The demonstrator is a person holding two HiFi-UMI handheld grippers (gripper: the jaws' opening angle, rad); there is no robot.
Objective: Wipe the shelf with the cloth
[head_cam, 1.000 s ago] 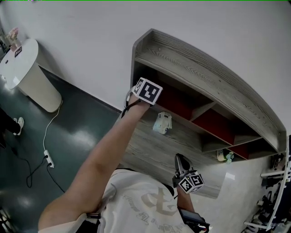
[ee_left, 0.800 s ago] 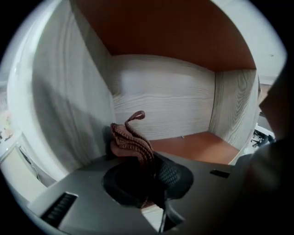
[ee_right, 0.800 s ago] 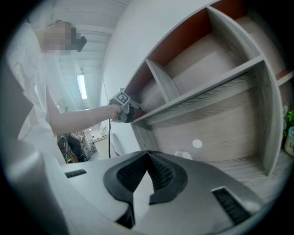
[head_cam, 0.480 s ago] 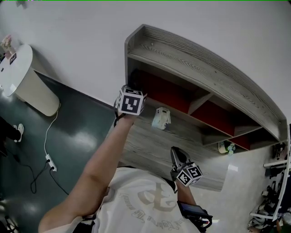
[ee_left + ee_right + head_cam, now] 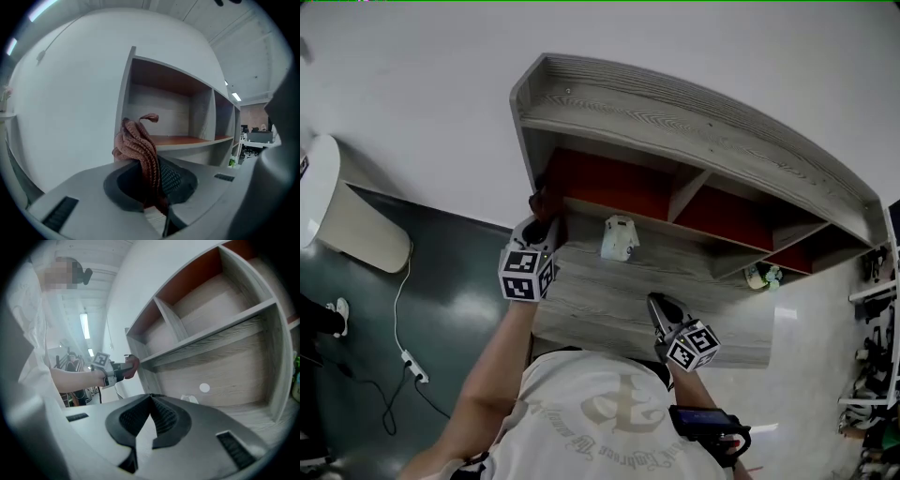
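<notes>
The left gripper [image 5: 151, 185] is clamped tight on the cloth [image 5: 137, 140], whose knitted red-brown bulk bunches out above the jaws. Over the last second it has drawn back out of the left bay and slid toward 9 o'clock. In the head view its cube, which sat up at the bay's mouth, is now lower and clear of the front edge. The cloth sits at the left end of the middle board of the shelf [image 5: 694, 122], at the front corner by the side wall, at 10 o'clock from the small white object [image 5: 619, 237]. Whether it presses on the board or only brushes the edge cannot be told.

The right gripper [image 5: 151, 398] has its jaws closed together on nothing. It hangs idle at 5 o'clock from the white object, out in front of the lower board, and has hardly moved.

I judge that one stroke across the left bay has run out at its end. The other bays probably remain to be wiped, so the cloth must go back in and travel toward 3 o'clock.
</notes>
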